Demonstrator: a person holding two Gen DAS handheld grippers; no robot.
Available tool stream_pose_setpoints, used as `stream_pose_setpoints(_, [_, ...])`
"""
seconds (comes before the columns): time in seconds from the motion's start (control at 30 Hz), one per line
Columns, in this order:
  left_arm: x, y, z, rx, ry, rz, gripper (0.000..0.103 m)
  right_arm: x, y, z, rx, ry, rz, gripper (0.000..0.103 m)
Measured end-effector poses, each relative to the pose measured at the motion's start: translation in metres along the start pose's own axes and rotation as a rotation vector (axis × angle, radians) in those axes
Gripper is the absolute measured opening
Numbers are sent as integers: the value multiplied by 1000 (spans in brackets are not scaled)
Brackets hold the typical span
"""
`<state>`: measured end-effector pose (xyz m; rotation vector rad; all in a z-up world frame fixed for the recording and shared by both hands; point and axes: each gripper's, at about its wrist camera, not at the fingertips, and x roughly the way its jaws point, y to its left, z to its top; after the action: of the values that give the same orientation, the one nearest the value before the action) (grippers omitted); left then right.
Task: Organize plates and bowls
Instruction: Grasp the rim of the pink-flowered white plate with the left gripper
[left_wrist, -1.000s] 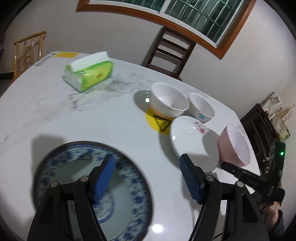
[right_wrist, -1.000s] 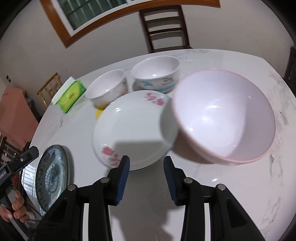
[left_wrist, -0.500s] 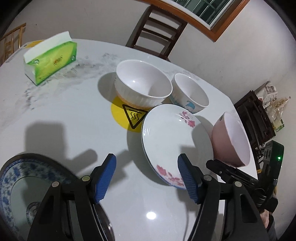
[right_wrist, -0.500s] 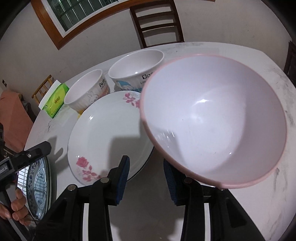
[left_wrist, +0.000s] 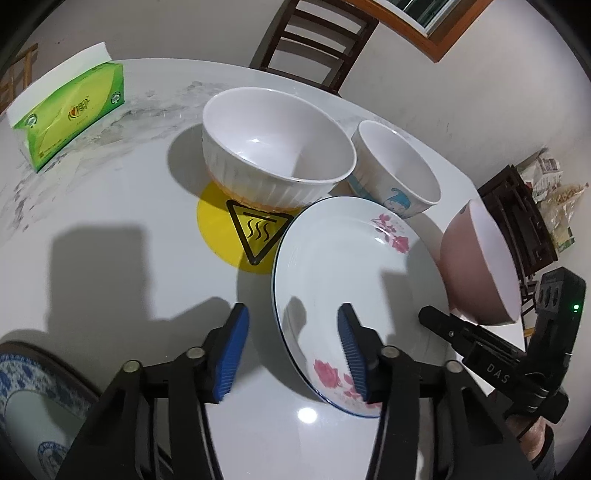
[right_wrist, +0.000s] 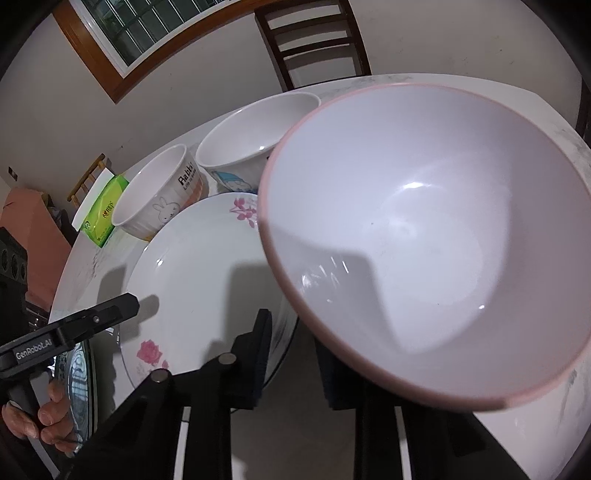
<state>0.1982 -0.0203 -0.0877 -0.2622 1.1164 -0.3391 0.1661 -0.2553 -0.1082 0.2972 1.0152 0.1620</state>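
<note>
I see the white marble worktop (left_wrist: 110, 206) carrying everything. The flowered plate (left_wrist: 343, 280) lies just ahead of my left claw (left_wrist: 291, 354); its near rim sits between the two blue pads (left_wrist: 232, 350), one pad outside the rim over the worktop, the other over the plate's inside. The jaws are closing, and neither pad presses on the rim. Beyond the plate stands the ribbed white bowl (left_wrist: 277, 147) on a yellow warning sticker (left_wrist: 236, 236), with the smaller cartoon bowl (left_wrist: 399, 170) beside it. The pink bowl (right_wrist: 424, 236) is tilted, its low rim above my right claw (right_wrist: 295, 354). That claw's jaws are closing about the rim, I think, though the bowl hides one finger and I cannot tell whether they grip. The pink bowl overlaps the plate's far-right edge in the right wrist view. The blue-patterned plate (left_wrist: 33, 410) lies at the lower left, beside the left claw. A green tissue box (left_wrist: 70, 118) sits far off.
</note>
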Motion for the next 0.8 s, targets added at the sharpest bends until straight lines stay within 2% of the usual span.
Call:
stream_pose_setpoints(0.3, [15,-4,1,49,21,22,30,7,5,5,-37,1,11,16])
stream_pose_setpoints(0.37, [17,-6,1,59,27,16,21,7,5,6,-39,2,9,16])
stream_pose_setpoints(0.5, [19,-10,0,95,25,50,15,8,6,6,-42,8,9,16])
stream_pose_setpoints(0.8, [11,-6,-8,86,30,60,14,3,10,-2,-40,24,8,15])
